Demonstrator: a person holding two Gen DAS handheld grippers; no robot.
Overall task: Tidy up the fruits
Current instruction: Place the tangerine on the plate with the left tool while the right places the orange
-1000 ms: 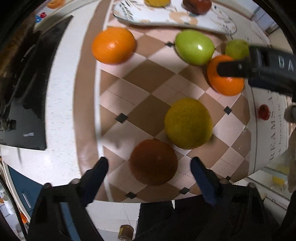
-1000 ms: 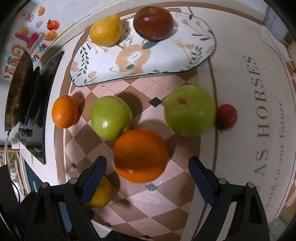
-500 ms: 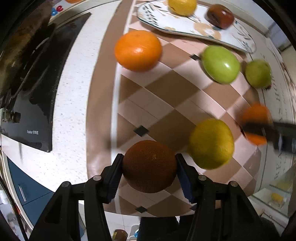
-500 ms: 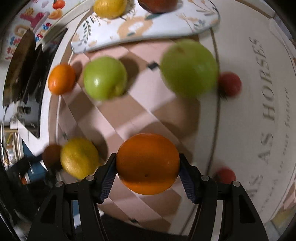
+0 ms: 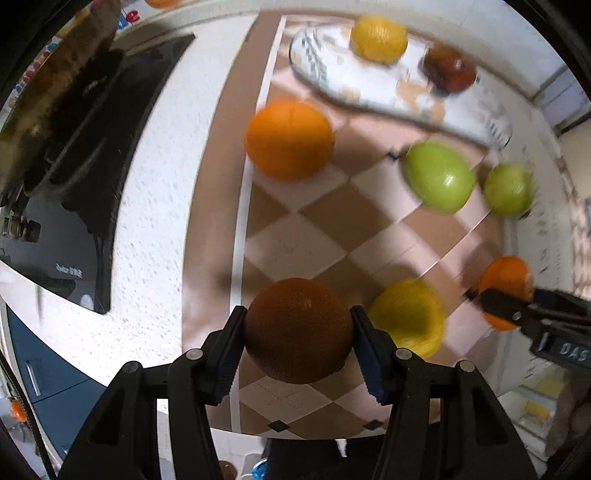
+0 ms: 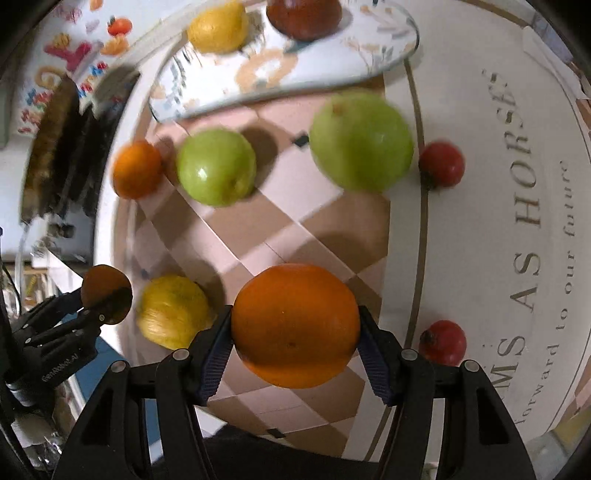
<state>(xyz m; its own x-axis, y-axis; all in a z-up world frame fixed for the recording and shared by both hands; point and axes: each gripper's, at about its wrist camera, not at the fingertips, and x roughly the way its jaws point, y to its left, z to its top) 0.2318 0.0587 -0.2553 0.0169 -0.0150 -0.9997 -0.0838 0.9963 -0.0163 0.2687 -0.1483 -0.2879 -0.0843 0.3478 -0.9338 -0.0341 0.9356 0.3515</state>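
Observation:
My left gripper (image 5: 297,350) is shut on a dark brown-orange fruit (image 5: 297,330) and holds it above the checkered mat. My right gripper (image 6: 295,350) is shut on a bright orange (image 6: 295,325), also lifted; it shows at the right of the left wrist view (image 5: 504,291). On the mat lie another orange (image 5: 288,138), two green apples (image 6: 216,166) (image 6: 360,140) and a yellow citrus (image 6: 171,312). A patterned plate (image 6: 332,66) at the far end holds a lemon (image 6: 218,26) and a dark red fruit (image 6: 303,14).
A black stove (image 5: 74,192) lies left of the mat (image 5: 306,240). Two small red fruits (image 6: 441,164) (image 6: 443,341) sit on the white lettered cloth (image 6: 517,221) to the right. The counter's front edge runs just below both grippers.
Both grippers closed on their fruits and lifted them off the mat. Both have kept rising and drawing back since half a second ago.

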